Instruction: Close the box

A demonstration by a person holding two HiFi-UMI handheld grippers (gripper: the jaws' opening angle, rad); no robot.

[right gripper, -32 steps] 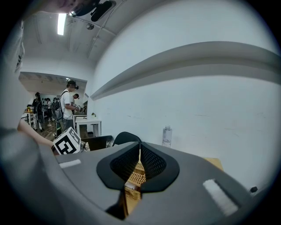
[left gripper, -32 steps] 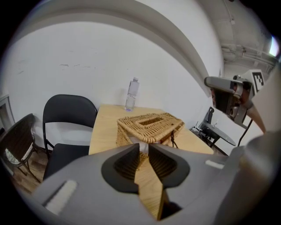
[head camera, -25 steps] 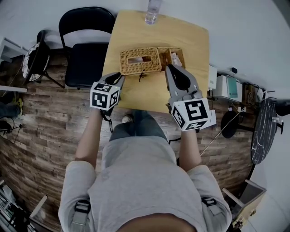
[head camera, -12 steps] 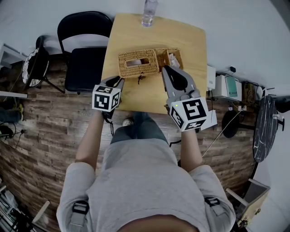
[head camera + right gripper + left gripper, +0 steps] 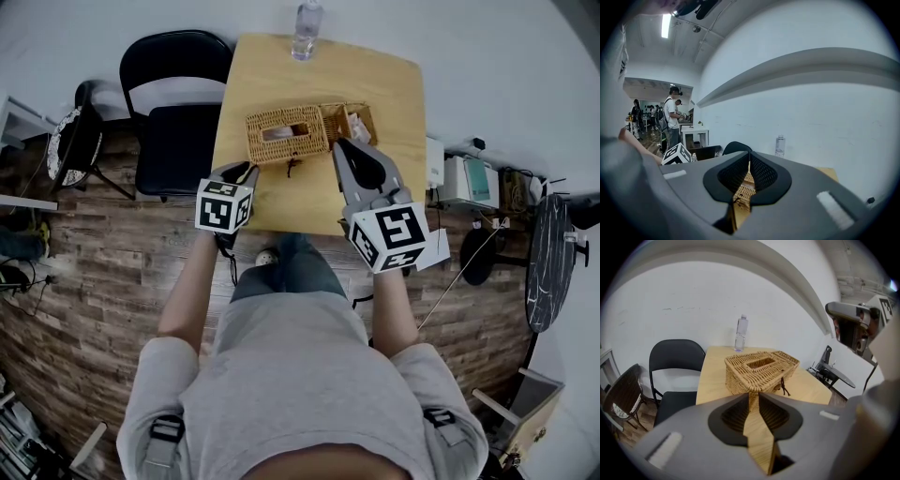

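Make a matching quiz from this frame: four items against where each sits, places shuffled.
Items:
1 bottle
2 chair
3 box
4 right gripper

Places:
A middle of the table
B on the floor, left of the table
C far edge of the table
D above the table's near right part

Pairs: 1-C, 2-B, 3-A, 4-D

Wicker box point(image 5: 286, 134) sitting open on wooden table point(image 5: 375, 84), slotted section facing up, hinged shallower half point(image 5: 349, 122) lying alongside.
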